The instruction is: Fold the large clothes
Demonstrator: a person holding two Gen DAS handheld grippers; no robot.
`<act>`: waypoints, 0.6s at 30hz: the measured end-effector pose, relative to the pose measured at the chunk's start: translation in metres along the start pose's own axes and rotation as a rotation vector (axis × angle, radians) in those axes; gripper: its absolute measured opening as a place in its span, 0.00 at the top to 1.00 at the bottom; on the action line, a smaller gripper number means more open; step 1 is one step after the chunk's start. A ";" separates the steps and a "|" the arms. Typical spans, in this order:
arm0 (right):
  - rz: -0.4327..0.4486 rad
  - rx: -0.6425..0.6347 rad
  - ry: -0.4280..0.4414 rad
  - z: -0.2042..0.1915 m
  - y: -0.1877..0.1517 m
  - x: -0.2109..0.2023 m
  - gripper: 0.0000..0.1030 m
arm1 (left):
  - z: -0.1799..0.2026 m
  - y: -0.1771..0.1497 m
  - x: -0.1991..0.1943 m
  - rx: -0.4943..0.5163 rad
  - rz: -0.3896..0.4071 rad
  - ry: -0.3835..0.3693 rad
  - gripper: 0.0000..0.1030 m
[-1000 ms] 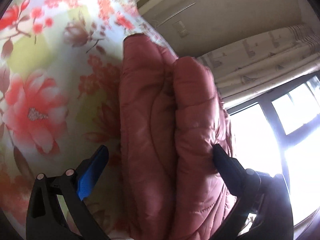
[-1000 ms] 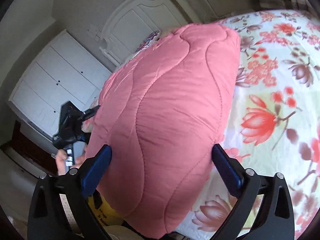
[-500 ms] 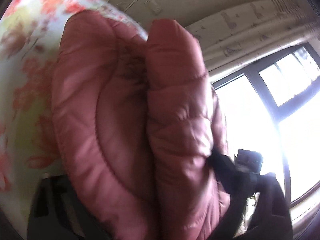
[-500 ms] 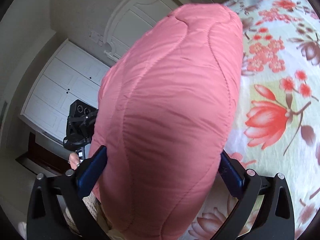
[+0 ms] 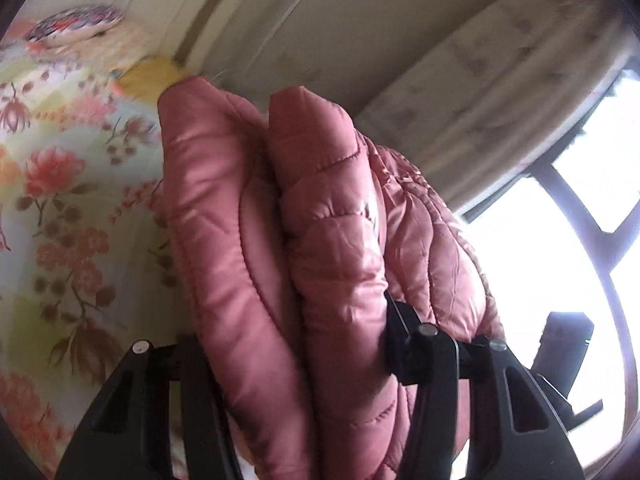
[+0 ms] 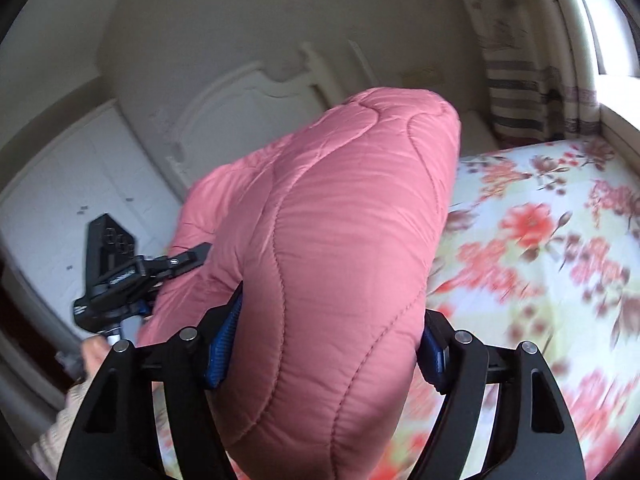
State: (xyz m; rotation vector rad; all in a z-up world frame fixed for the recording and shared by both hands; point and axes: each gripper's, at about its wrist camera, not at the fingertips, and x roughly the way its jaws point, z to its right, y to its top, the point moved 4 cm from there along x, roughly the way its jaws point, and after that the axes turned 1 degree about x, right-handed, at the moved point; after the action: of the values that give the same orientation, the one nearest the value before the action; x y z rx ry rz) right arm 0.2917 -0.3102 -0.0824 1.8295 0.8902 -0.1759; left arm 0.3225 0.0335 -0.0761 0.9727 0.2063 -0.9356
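The left tongs [image 5: 292,344] are closing on a thick bundle of the pink quilted jacket [image 5: 280,220], its folds pressed between the jaws. The right tongs [image 6: 324,344] are closing too, blue pads squeezing another padded fold of it. The jacket hangs lifted above the flowered bed [image 6: 540,260].

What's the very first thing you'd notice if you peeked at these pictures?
A big puffy pink quilted jacket fills the middle of both views, bunched between the right tongs and the left tongs, whose jaws are closing on it. Beneath it lies a bed sheet printed with red and pink flowers. A bright window glows at the right edge of the left view.
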 end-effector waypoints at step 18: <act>-0.034 -0.478 -0.537 -0.061 -0.052 0.064 0.04 | -0.020 0.006 0.013 -0.040 0.010 0.239 0.02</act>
State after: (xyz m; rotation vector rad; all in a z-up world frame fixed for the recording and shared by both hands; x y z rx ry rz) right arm 0.2873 -0.2181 -0.1258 1.2332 0.5228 -0.4157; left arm 0.3400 0.0428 -0.0911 1.0471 0.4194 -0.8025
